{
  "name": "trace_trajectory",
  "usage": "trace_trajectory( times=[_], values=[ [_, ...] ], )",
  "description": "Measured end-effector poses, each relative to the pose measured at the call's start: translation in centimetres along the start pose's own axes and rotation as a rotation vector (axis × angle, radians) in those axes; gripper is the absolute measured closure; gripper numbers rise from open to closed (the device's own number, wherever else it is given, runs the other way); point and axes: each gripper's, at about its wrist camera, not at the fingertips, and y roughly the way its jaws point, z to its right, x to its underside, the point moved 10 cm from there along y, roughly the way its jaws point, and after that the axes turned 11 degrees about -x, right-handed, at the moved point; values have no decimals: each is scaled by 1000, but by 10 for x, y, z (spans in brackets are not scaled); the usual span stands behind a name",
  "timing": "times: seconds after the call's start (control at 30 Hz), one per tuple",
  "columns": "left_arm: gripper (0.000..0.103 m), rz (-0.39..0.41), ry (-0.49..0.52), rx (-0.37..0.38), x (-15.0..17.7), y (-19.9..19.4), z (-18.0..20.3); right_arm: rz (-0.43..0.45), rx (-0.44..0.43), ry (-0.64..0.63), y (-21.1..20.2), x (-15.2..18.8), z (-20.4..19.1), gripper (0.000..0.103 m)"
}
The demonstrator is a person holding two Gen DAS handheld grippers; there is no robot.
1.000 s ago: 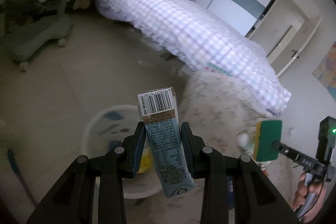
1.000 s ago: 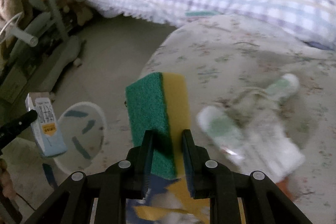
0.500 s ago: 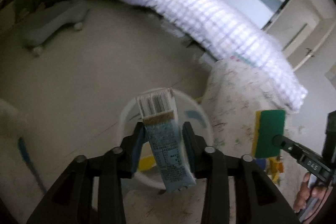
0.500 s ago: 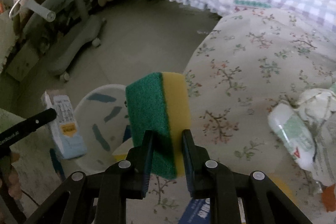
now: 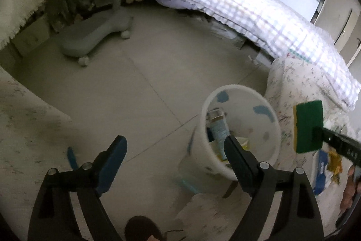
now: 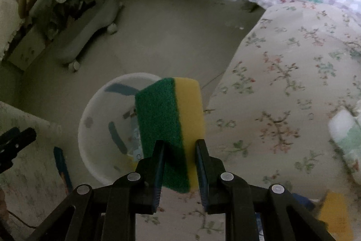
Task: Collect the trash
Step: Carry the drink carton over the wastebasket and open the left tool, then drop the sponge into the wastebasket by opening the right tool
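In the left wrist view, the left claw (image 5: 173, 146) is wide apart and holds nothing. It hangs above the floor (image 5: 135, 83), just beside the white bin (image 5: 239, 92). A carton (image 5: 217, 125) lies inside the bin with other trash. To the right, the sponge (image 5: 309, 125) is clamped in the right claw, beside the flowered desk (image 5: 291, 83).

In the right wrist view, the right claw (image 6: 179, 164) is clamped on the sponge (image 6: 169, 128), which stands upright, green side to the left. The bin (image 6: 99, 105) is below and to the left; the sponge covers part of its opening.

I judge that the step in hand is to drop the sponge. To do it well, the claw should go a little more left, so the whole sponge is over the opening and away from the rim, then part fully. More trash, a bottle (image 6: 345, 130), waits on the desk.
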Motion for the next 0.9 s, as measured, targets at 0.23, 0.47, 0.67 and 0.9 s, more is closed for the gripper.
trace_trajectory(
  times=[0.23, 0.47, 0.67, 0.9],
  values=[
    [13, -9, 26, -26, 10, -1, -9, -8, -7, -21, 20, 0, -17, 78],
    [13, -17, 27, -24, 15, -5, -10, 49, -12, -59, 16, -7, -23, 36],
    [13, -28, 38, -7, 19, -8, -3, 67, -1, -58, -12, -6, -17, 35],
    [13, -90, 27, 84, 29, -14, 18, 69, 38, -50, -59, 9, 15, 30]
  ],
)
